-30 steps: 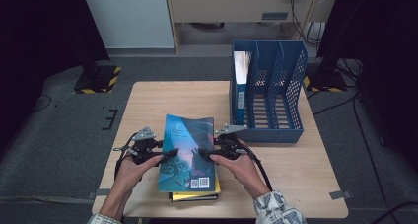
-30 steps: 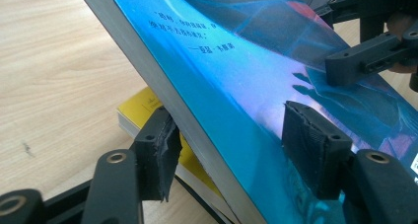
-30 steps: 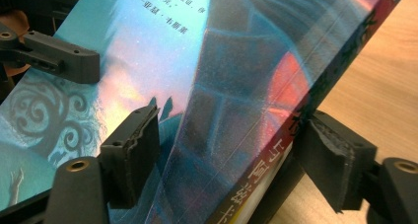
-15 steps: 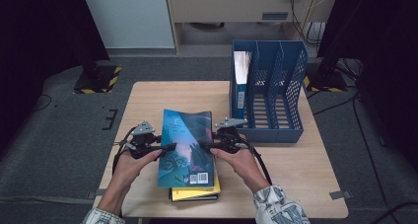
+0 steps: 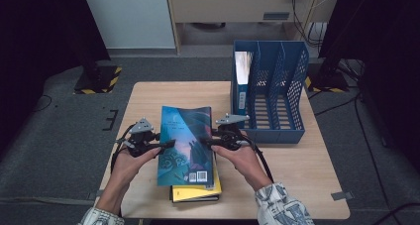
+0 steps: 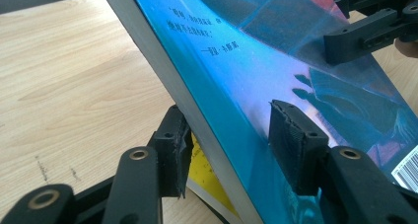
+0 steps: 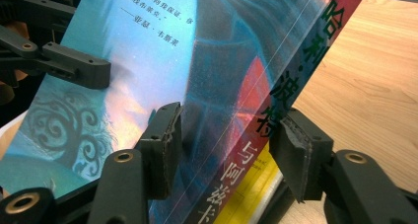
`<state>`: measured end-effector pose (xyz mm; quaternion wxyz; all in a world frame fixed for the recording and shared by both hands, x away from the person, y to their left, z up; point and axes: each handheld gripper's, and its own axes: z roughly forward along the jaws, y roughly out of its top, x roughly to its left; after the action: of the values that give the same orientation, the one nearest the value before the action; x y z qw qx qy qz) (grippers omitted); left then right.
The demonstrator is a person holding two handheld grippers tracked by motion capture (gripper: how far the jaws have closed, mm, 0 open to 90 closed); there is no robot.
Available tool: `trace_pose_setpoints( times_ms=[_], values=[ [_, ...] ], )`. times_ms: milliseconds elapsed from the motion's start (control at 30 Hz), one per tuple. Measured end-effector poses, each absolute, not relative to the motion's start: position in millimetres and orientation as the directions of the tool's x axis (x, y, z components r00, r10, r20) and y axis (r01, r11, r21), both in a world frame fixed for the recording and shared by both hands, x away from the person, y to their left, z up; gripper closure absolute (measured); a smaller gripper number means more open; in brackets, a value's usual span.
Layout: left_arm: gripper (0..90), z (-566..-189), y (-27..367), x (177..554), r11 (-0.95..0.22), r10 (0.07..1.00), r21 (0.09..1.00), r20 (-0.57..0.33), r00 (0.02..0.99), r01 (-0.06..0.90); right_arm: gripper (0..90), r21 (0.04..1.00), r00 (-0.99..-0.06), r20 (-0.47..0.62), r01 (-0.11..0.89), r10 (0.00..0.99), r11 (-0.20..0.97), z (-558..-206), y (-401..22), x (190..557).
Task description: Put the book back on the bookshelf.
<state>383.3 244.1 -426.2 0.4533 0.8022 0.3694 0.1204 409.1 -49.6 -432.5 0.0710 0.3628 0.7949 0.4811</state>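
Observation:
A blue-covered book (image 5: pixel 185 140) lies tilted on a stack, with a yellow book (image 5: pixel 198 191) below it. My left gripper (image 5: pixel 166 144) grips its left, page-edge side. One pad (image 6: pixel 296 140) sits on the cover and the other (image 6: pixel 172 150) underneath. My right gripper (image 5: pixel 208 141) grips the spine side (image 7: pixel 291 81), with one pad (image 7: pixel 162 140) on the cover and the other (image 7: pixel 298 150) below the spine. Both pairs of jaws have just been closing with the book between them. The yellow book (image 7: pixel 251 189) shows under the raised spine.
The wooden table (image 5: pixel 148 101) carries a blue slotted file rack (image 5: pixel 270 96) at the back right. A book (image 5: pixel 241 81) stands in the rack's left slot. The person's hands and forearms come in from the table's front edge.
Both grippers have closed in on the blue book's two sides. Its spine side has lifted a little off the stack, so the book now sits tilted.

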Motion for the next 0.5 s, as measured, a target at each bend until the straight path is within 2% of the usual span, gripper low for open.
trace_pose_setpoints(
  times_ms=[200, 500],
  values=[
    [52.1, -421, 241, 383, -0.294, 0.696, 0.829, -0.156, 0.701, 0.476, 49.6, 0.825, -0.742, 0.250, 0.499, 0.622, 0.263, -424, -41, 407],
    [53.3, -410, 240, 384, -0.296, 0.706, 0.837, -0.132, 0.696, 0.460, 50.0, 0.827, -0.754, 0.184, 0.465, 0.630, 0.315, -408, -33, 411]
  ],
)
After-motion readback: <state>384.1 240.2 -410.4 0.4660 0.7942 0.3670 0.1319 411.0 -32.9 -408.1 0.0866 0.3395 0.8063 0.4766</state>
